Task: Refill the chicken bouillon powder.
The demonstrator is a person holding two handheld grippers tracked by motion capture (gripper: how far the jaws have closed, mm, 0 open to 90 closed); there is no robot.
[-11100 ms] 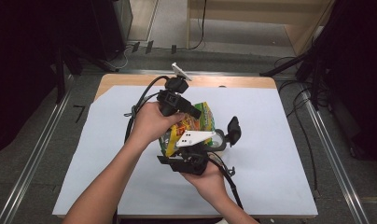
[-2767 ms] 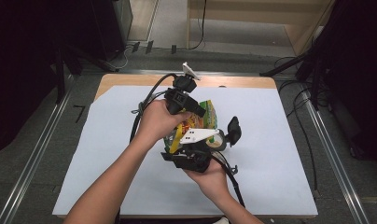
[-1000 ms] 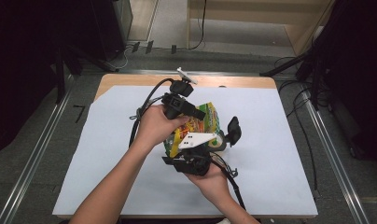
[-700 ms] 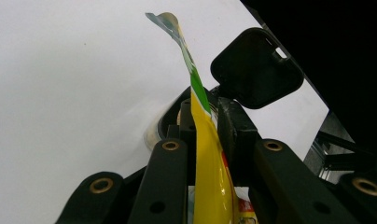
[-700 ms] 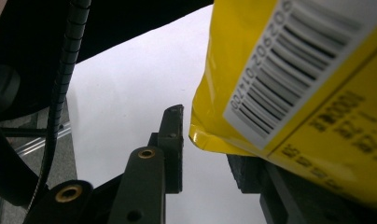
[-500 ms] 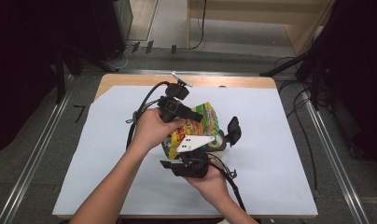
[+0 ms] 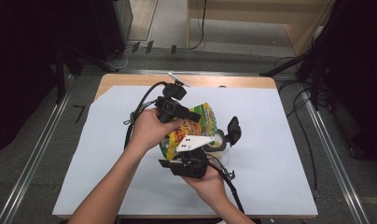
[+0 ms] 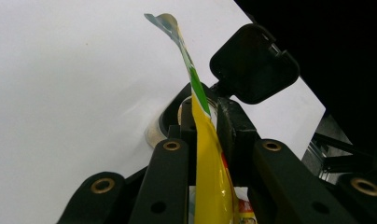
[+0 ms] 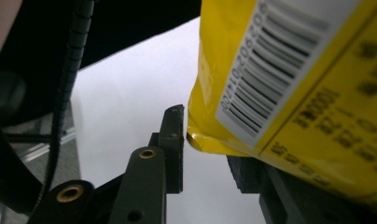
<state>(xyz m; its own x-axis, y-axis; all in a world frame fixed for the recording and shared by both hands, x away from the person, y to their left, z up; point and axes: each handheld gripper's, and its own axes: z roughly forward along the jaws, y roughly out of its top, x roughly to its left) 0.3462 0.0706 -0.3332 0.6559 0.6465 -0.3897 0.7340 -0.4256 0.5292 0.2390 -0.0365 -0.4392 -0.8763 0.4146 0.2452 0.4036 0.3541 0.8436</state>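
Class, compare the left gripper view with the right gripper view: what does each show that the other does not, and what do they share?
The left gripper view alone has the packet's thin green-striped top edge, pinched in the left tongs, and a black hinged lid. The right gripper view alone has a barcode, with the packet's bottom corner lying between the right tongs. Both have the yellow snack packet and the white table cover.

High view looks down; both gripper views close on yellow packet point(image 7: 196, 128).
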